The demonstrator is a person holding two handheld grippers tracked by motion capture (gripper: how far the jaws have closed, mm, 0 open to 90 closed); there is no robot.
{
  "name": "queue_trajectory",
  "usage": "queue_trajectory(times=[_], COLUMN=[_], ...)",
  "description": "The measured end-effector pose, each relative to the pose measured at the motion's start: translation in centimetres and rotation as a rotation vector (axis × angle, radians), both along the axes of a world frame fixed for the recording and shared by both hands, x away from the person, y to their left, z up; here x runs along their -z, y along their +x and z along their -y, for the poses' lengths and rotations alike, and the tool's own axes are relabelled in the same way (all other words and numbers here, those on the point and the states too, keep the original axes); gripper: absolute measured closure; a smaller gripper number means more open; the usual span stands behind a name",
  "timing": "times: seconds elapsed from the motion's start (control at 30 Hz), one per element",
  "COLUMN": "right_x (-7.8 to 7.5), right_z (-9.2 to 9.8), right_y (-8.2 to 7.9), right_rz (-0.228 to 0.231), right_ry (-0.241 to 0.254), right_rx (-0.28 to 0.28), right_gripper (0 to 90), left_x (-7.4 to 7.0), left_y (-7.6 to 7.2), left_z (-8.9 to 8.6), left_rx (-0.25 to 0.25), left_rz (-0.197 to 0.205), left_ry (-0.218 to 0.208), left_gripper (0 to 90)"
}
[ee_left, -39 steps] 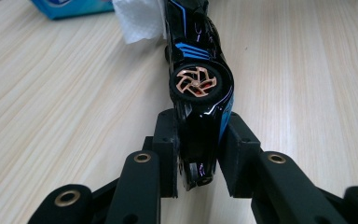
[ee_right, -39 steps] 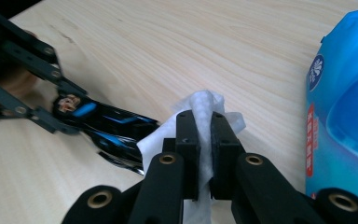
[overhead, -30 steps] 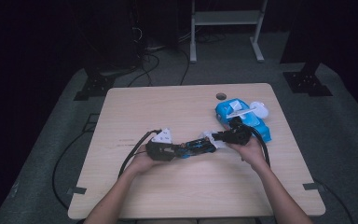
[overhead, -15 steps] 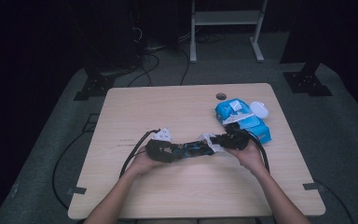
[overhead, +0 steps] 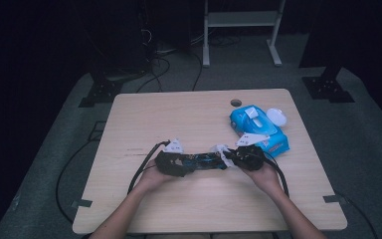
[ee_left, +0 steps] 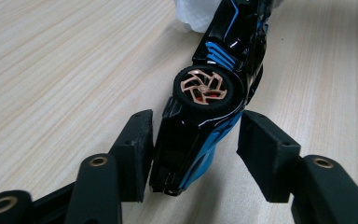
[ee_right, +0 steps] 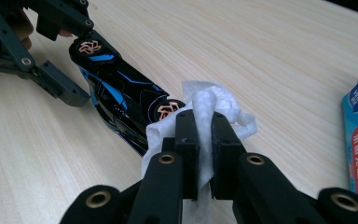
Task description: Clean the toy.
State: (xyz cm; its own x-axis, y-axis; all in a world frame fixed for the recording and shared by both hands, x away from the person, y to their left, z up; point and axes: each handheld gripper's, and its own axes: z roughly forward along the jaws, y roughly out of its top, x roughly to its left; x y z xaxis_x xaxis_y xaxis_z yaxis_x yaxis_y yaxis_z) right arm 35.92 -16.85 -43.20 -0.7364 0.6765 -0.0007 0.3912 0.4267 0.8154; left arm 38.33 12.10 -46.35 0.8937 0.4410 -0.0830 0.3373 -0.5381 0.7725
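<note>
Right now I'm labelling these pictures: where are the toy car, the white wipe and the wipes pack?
toy car (ee_left: 204, 88): left gripper view, on its wheel.
white wipe (ee_right: 204, 105): right gripper view, on the bunched top.
wipes pack (overhead: 258, 128): high view, on its blue top.

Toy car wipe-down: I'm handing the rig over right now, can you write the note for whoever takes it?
Left tool: jaws have just been opening; the toy car lies on its side between them, one pad at its underside, the other clear of it. Not a firm hold.
Right tool: shut on the white wipe, which is bunched against the car's far end by a wheel.
Wipes pack sits on the table just beyond the right hand, its round white lid beside it.
Done: wipe pulled, wiping apparently under way.
Left: probably regrip the car and wipe the remaining surfaces.
</note>
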Motion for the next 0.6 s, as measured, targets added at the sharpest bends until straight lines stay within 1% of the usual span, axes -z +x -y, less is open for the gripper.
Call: queue_trajectory(times=[0.07,0.13,0.17,0.23,0.27,0.3,0.33,0.4,0.43,0.5,0.53,0.6], right_x=[0.2,0.3,0.4,0.3,0.2,0.0,-0.2,-0.5,-0.6,-0.5,-0.5,-0.5], right_z=[0.0,-0.1,-0.2,-0.1,-0.1,-0.1,0.0,0.2,0.1,0.1,0.2,0.2], right_y=[-0.3,-0.6,-0.7,-0.6,-0.5,-0.3,-0.1,0.8,1.1,1.4,1.4,1.2], right_rz=[0.02,0.044,0.048,0.04,0.042,0.041,0.031,-0.013,-0.021,-0.025,-0.032,-0.023], right_ry=[-0.006,-0.015,-0.012,-0.012,-0.02,-0.016,0.002,0.046,0.042,0.048,0.052,0.051], right_rx=[0.001,0.0,0.003,0.008,0.017,0.024,0.028,0.024,0.029,0.029,0.03,0.026], right_gripper=[83.4,83.4,83.4,83.4,83.3,83.3,83.3,83.3,83.3,83.4,83.4,83.4], left_x=[0.0,0.1,0.1,0.1,0.1,0.2,0.2,0.3,0.3,0.3,0.4,0.4], left_y=[-0.1,-0.4,-0.5,-0.7,-0.8,-0.8,-0.9,-0.9,-0.8,-0.8,-0.9,-1.2], left_z=[0.0,0.0,0.0,0.0,0.0,0.1,0.2,0.3,0.3,0.4,0.4,0.5], left_rx=[-0.011,-0.004,0.007,0.033,0.04,0.041,0.044,0.043,0.046,0.04,0.04,0.036], left_rz=[-0.001,0.038,0.056,0.085,0.095,0.108,0.127,0.148,0.153,0.166,0.182,0.2], left_ry=[-0.001,0.023,0.035,0.052,0.055,0.061,0.074,0.078,0.083,0.079,0.086,0.097], left_gripper=[44.2,46.9,48.0,51.7,54.0,55.6,57.4,59.3,59.8,60.0,60.0,60.5])
